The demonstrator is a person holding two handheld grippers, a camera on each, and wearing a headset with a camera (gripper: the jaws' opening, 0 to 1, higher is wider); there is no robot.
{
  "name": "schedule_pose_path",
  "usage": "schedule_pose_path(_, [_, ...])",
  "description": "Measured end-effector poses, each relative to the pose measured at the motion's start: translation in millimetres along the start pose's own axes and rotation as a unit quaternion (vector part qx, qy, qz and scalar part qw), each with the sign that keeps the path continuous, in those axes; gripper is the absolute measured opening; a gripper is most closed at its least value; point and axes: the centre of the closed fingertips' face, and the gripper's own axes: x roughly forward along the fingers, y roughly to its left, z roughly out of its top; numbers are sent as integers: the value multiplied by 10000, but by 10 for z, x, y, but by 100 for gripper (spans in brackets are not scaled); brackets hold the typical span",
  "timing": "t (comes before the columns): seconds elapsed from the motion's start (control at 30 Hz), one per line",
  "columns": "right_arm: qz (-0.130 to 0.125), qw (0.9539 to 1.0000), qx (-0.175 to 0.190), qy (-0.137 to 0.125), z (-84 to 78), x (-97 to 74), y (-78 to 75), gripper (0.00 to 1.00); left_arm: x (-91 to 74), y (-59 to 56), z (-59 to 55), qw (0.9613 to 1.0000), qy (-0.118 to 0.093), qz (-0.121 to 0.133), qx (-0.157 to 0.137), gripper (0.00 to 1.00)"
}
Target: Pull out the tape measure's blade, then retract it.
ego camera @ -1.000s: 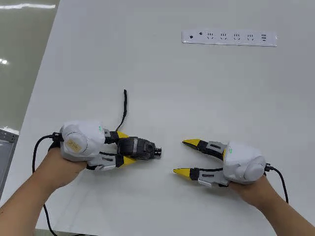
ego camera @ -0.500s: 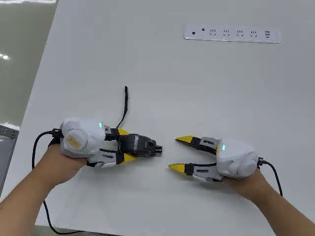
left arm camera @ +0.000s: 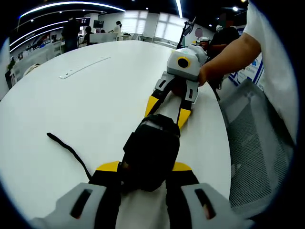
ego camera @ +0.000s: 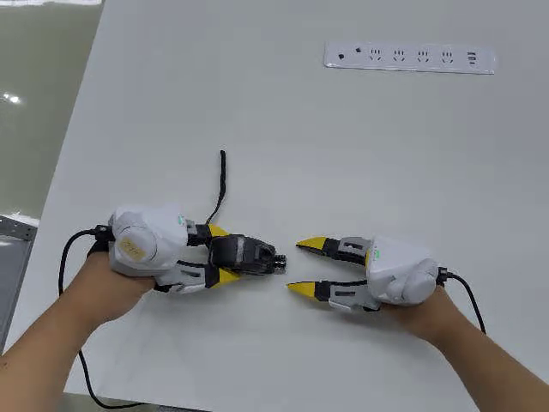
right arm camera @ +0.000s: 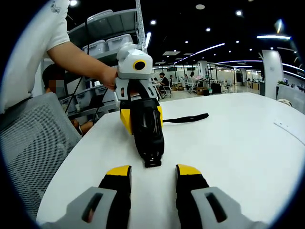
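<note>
A black tape measure (ego camera: 244,254) lies on the white table, its blade tip pointing right. My left gripper (ego camera: 221,254) is shut on its body (left arm camera: 151,151), yellow pads on either side. A black wrist strap (ego camera: 218,185) trails away from it across the table. My right gripper (ego camera: 298,266) faces it from the right, open, its yellow fingertips (ego camera: 310,244) a short way from the blade tip (right arm camera: 152,162). In the right gripper view the tape measure (right arm camera: 146,129) lies just ahead of the open jaws, not between them.
A white power strip (ego camera: 409,57) lies at the far right of the table (ego camera: 343,154). The table's left edge runs beside green floor. A grey mesh chair (right arm camera: 33,143) stands past the near edge.
My right gripper has moved left, toward the tape measure's blade tip, still open. The left gripper holds the tape measure in about the same place.
</note>
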Motion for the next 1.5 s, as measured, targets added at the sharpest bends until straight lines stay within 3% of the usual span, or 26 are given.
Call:
schedule_pose_path(0.67, [182,9996,-195,99,29,181,2,24,20,29,-36,10000,22,-4,40,33])
schedule_pose_path(0.83, [226,9994,-245,137,17,196,5,17,22,31,-41,10000,24,0,51,33])
schedule_pose_path(1.5, [336,9990,-258,117,27,233,7,13,21,22,-27,10000,22,-4,50,32])
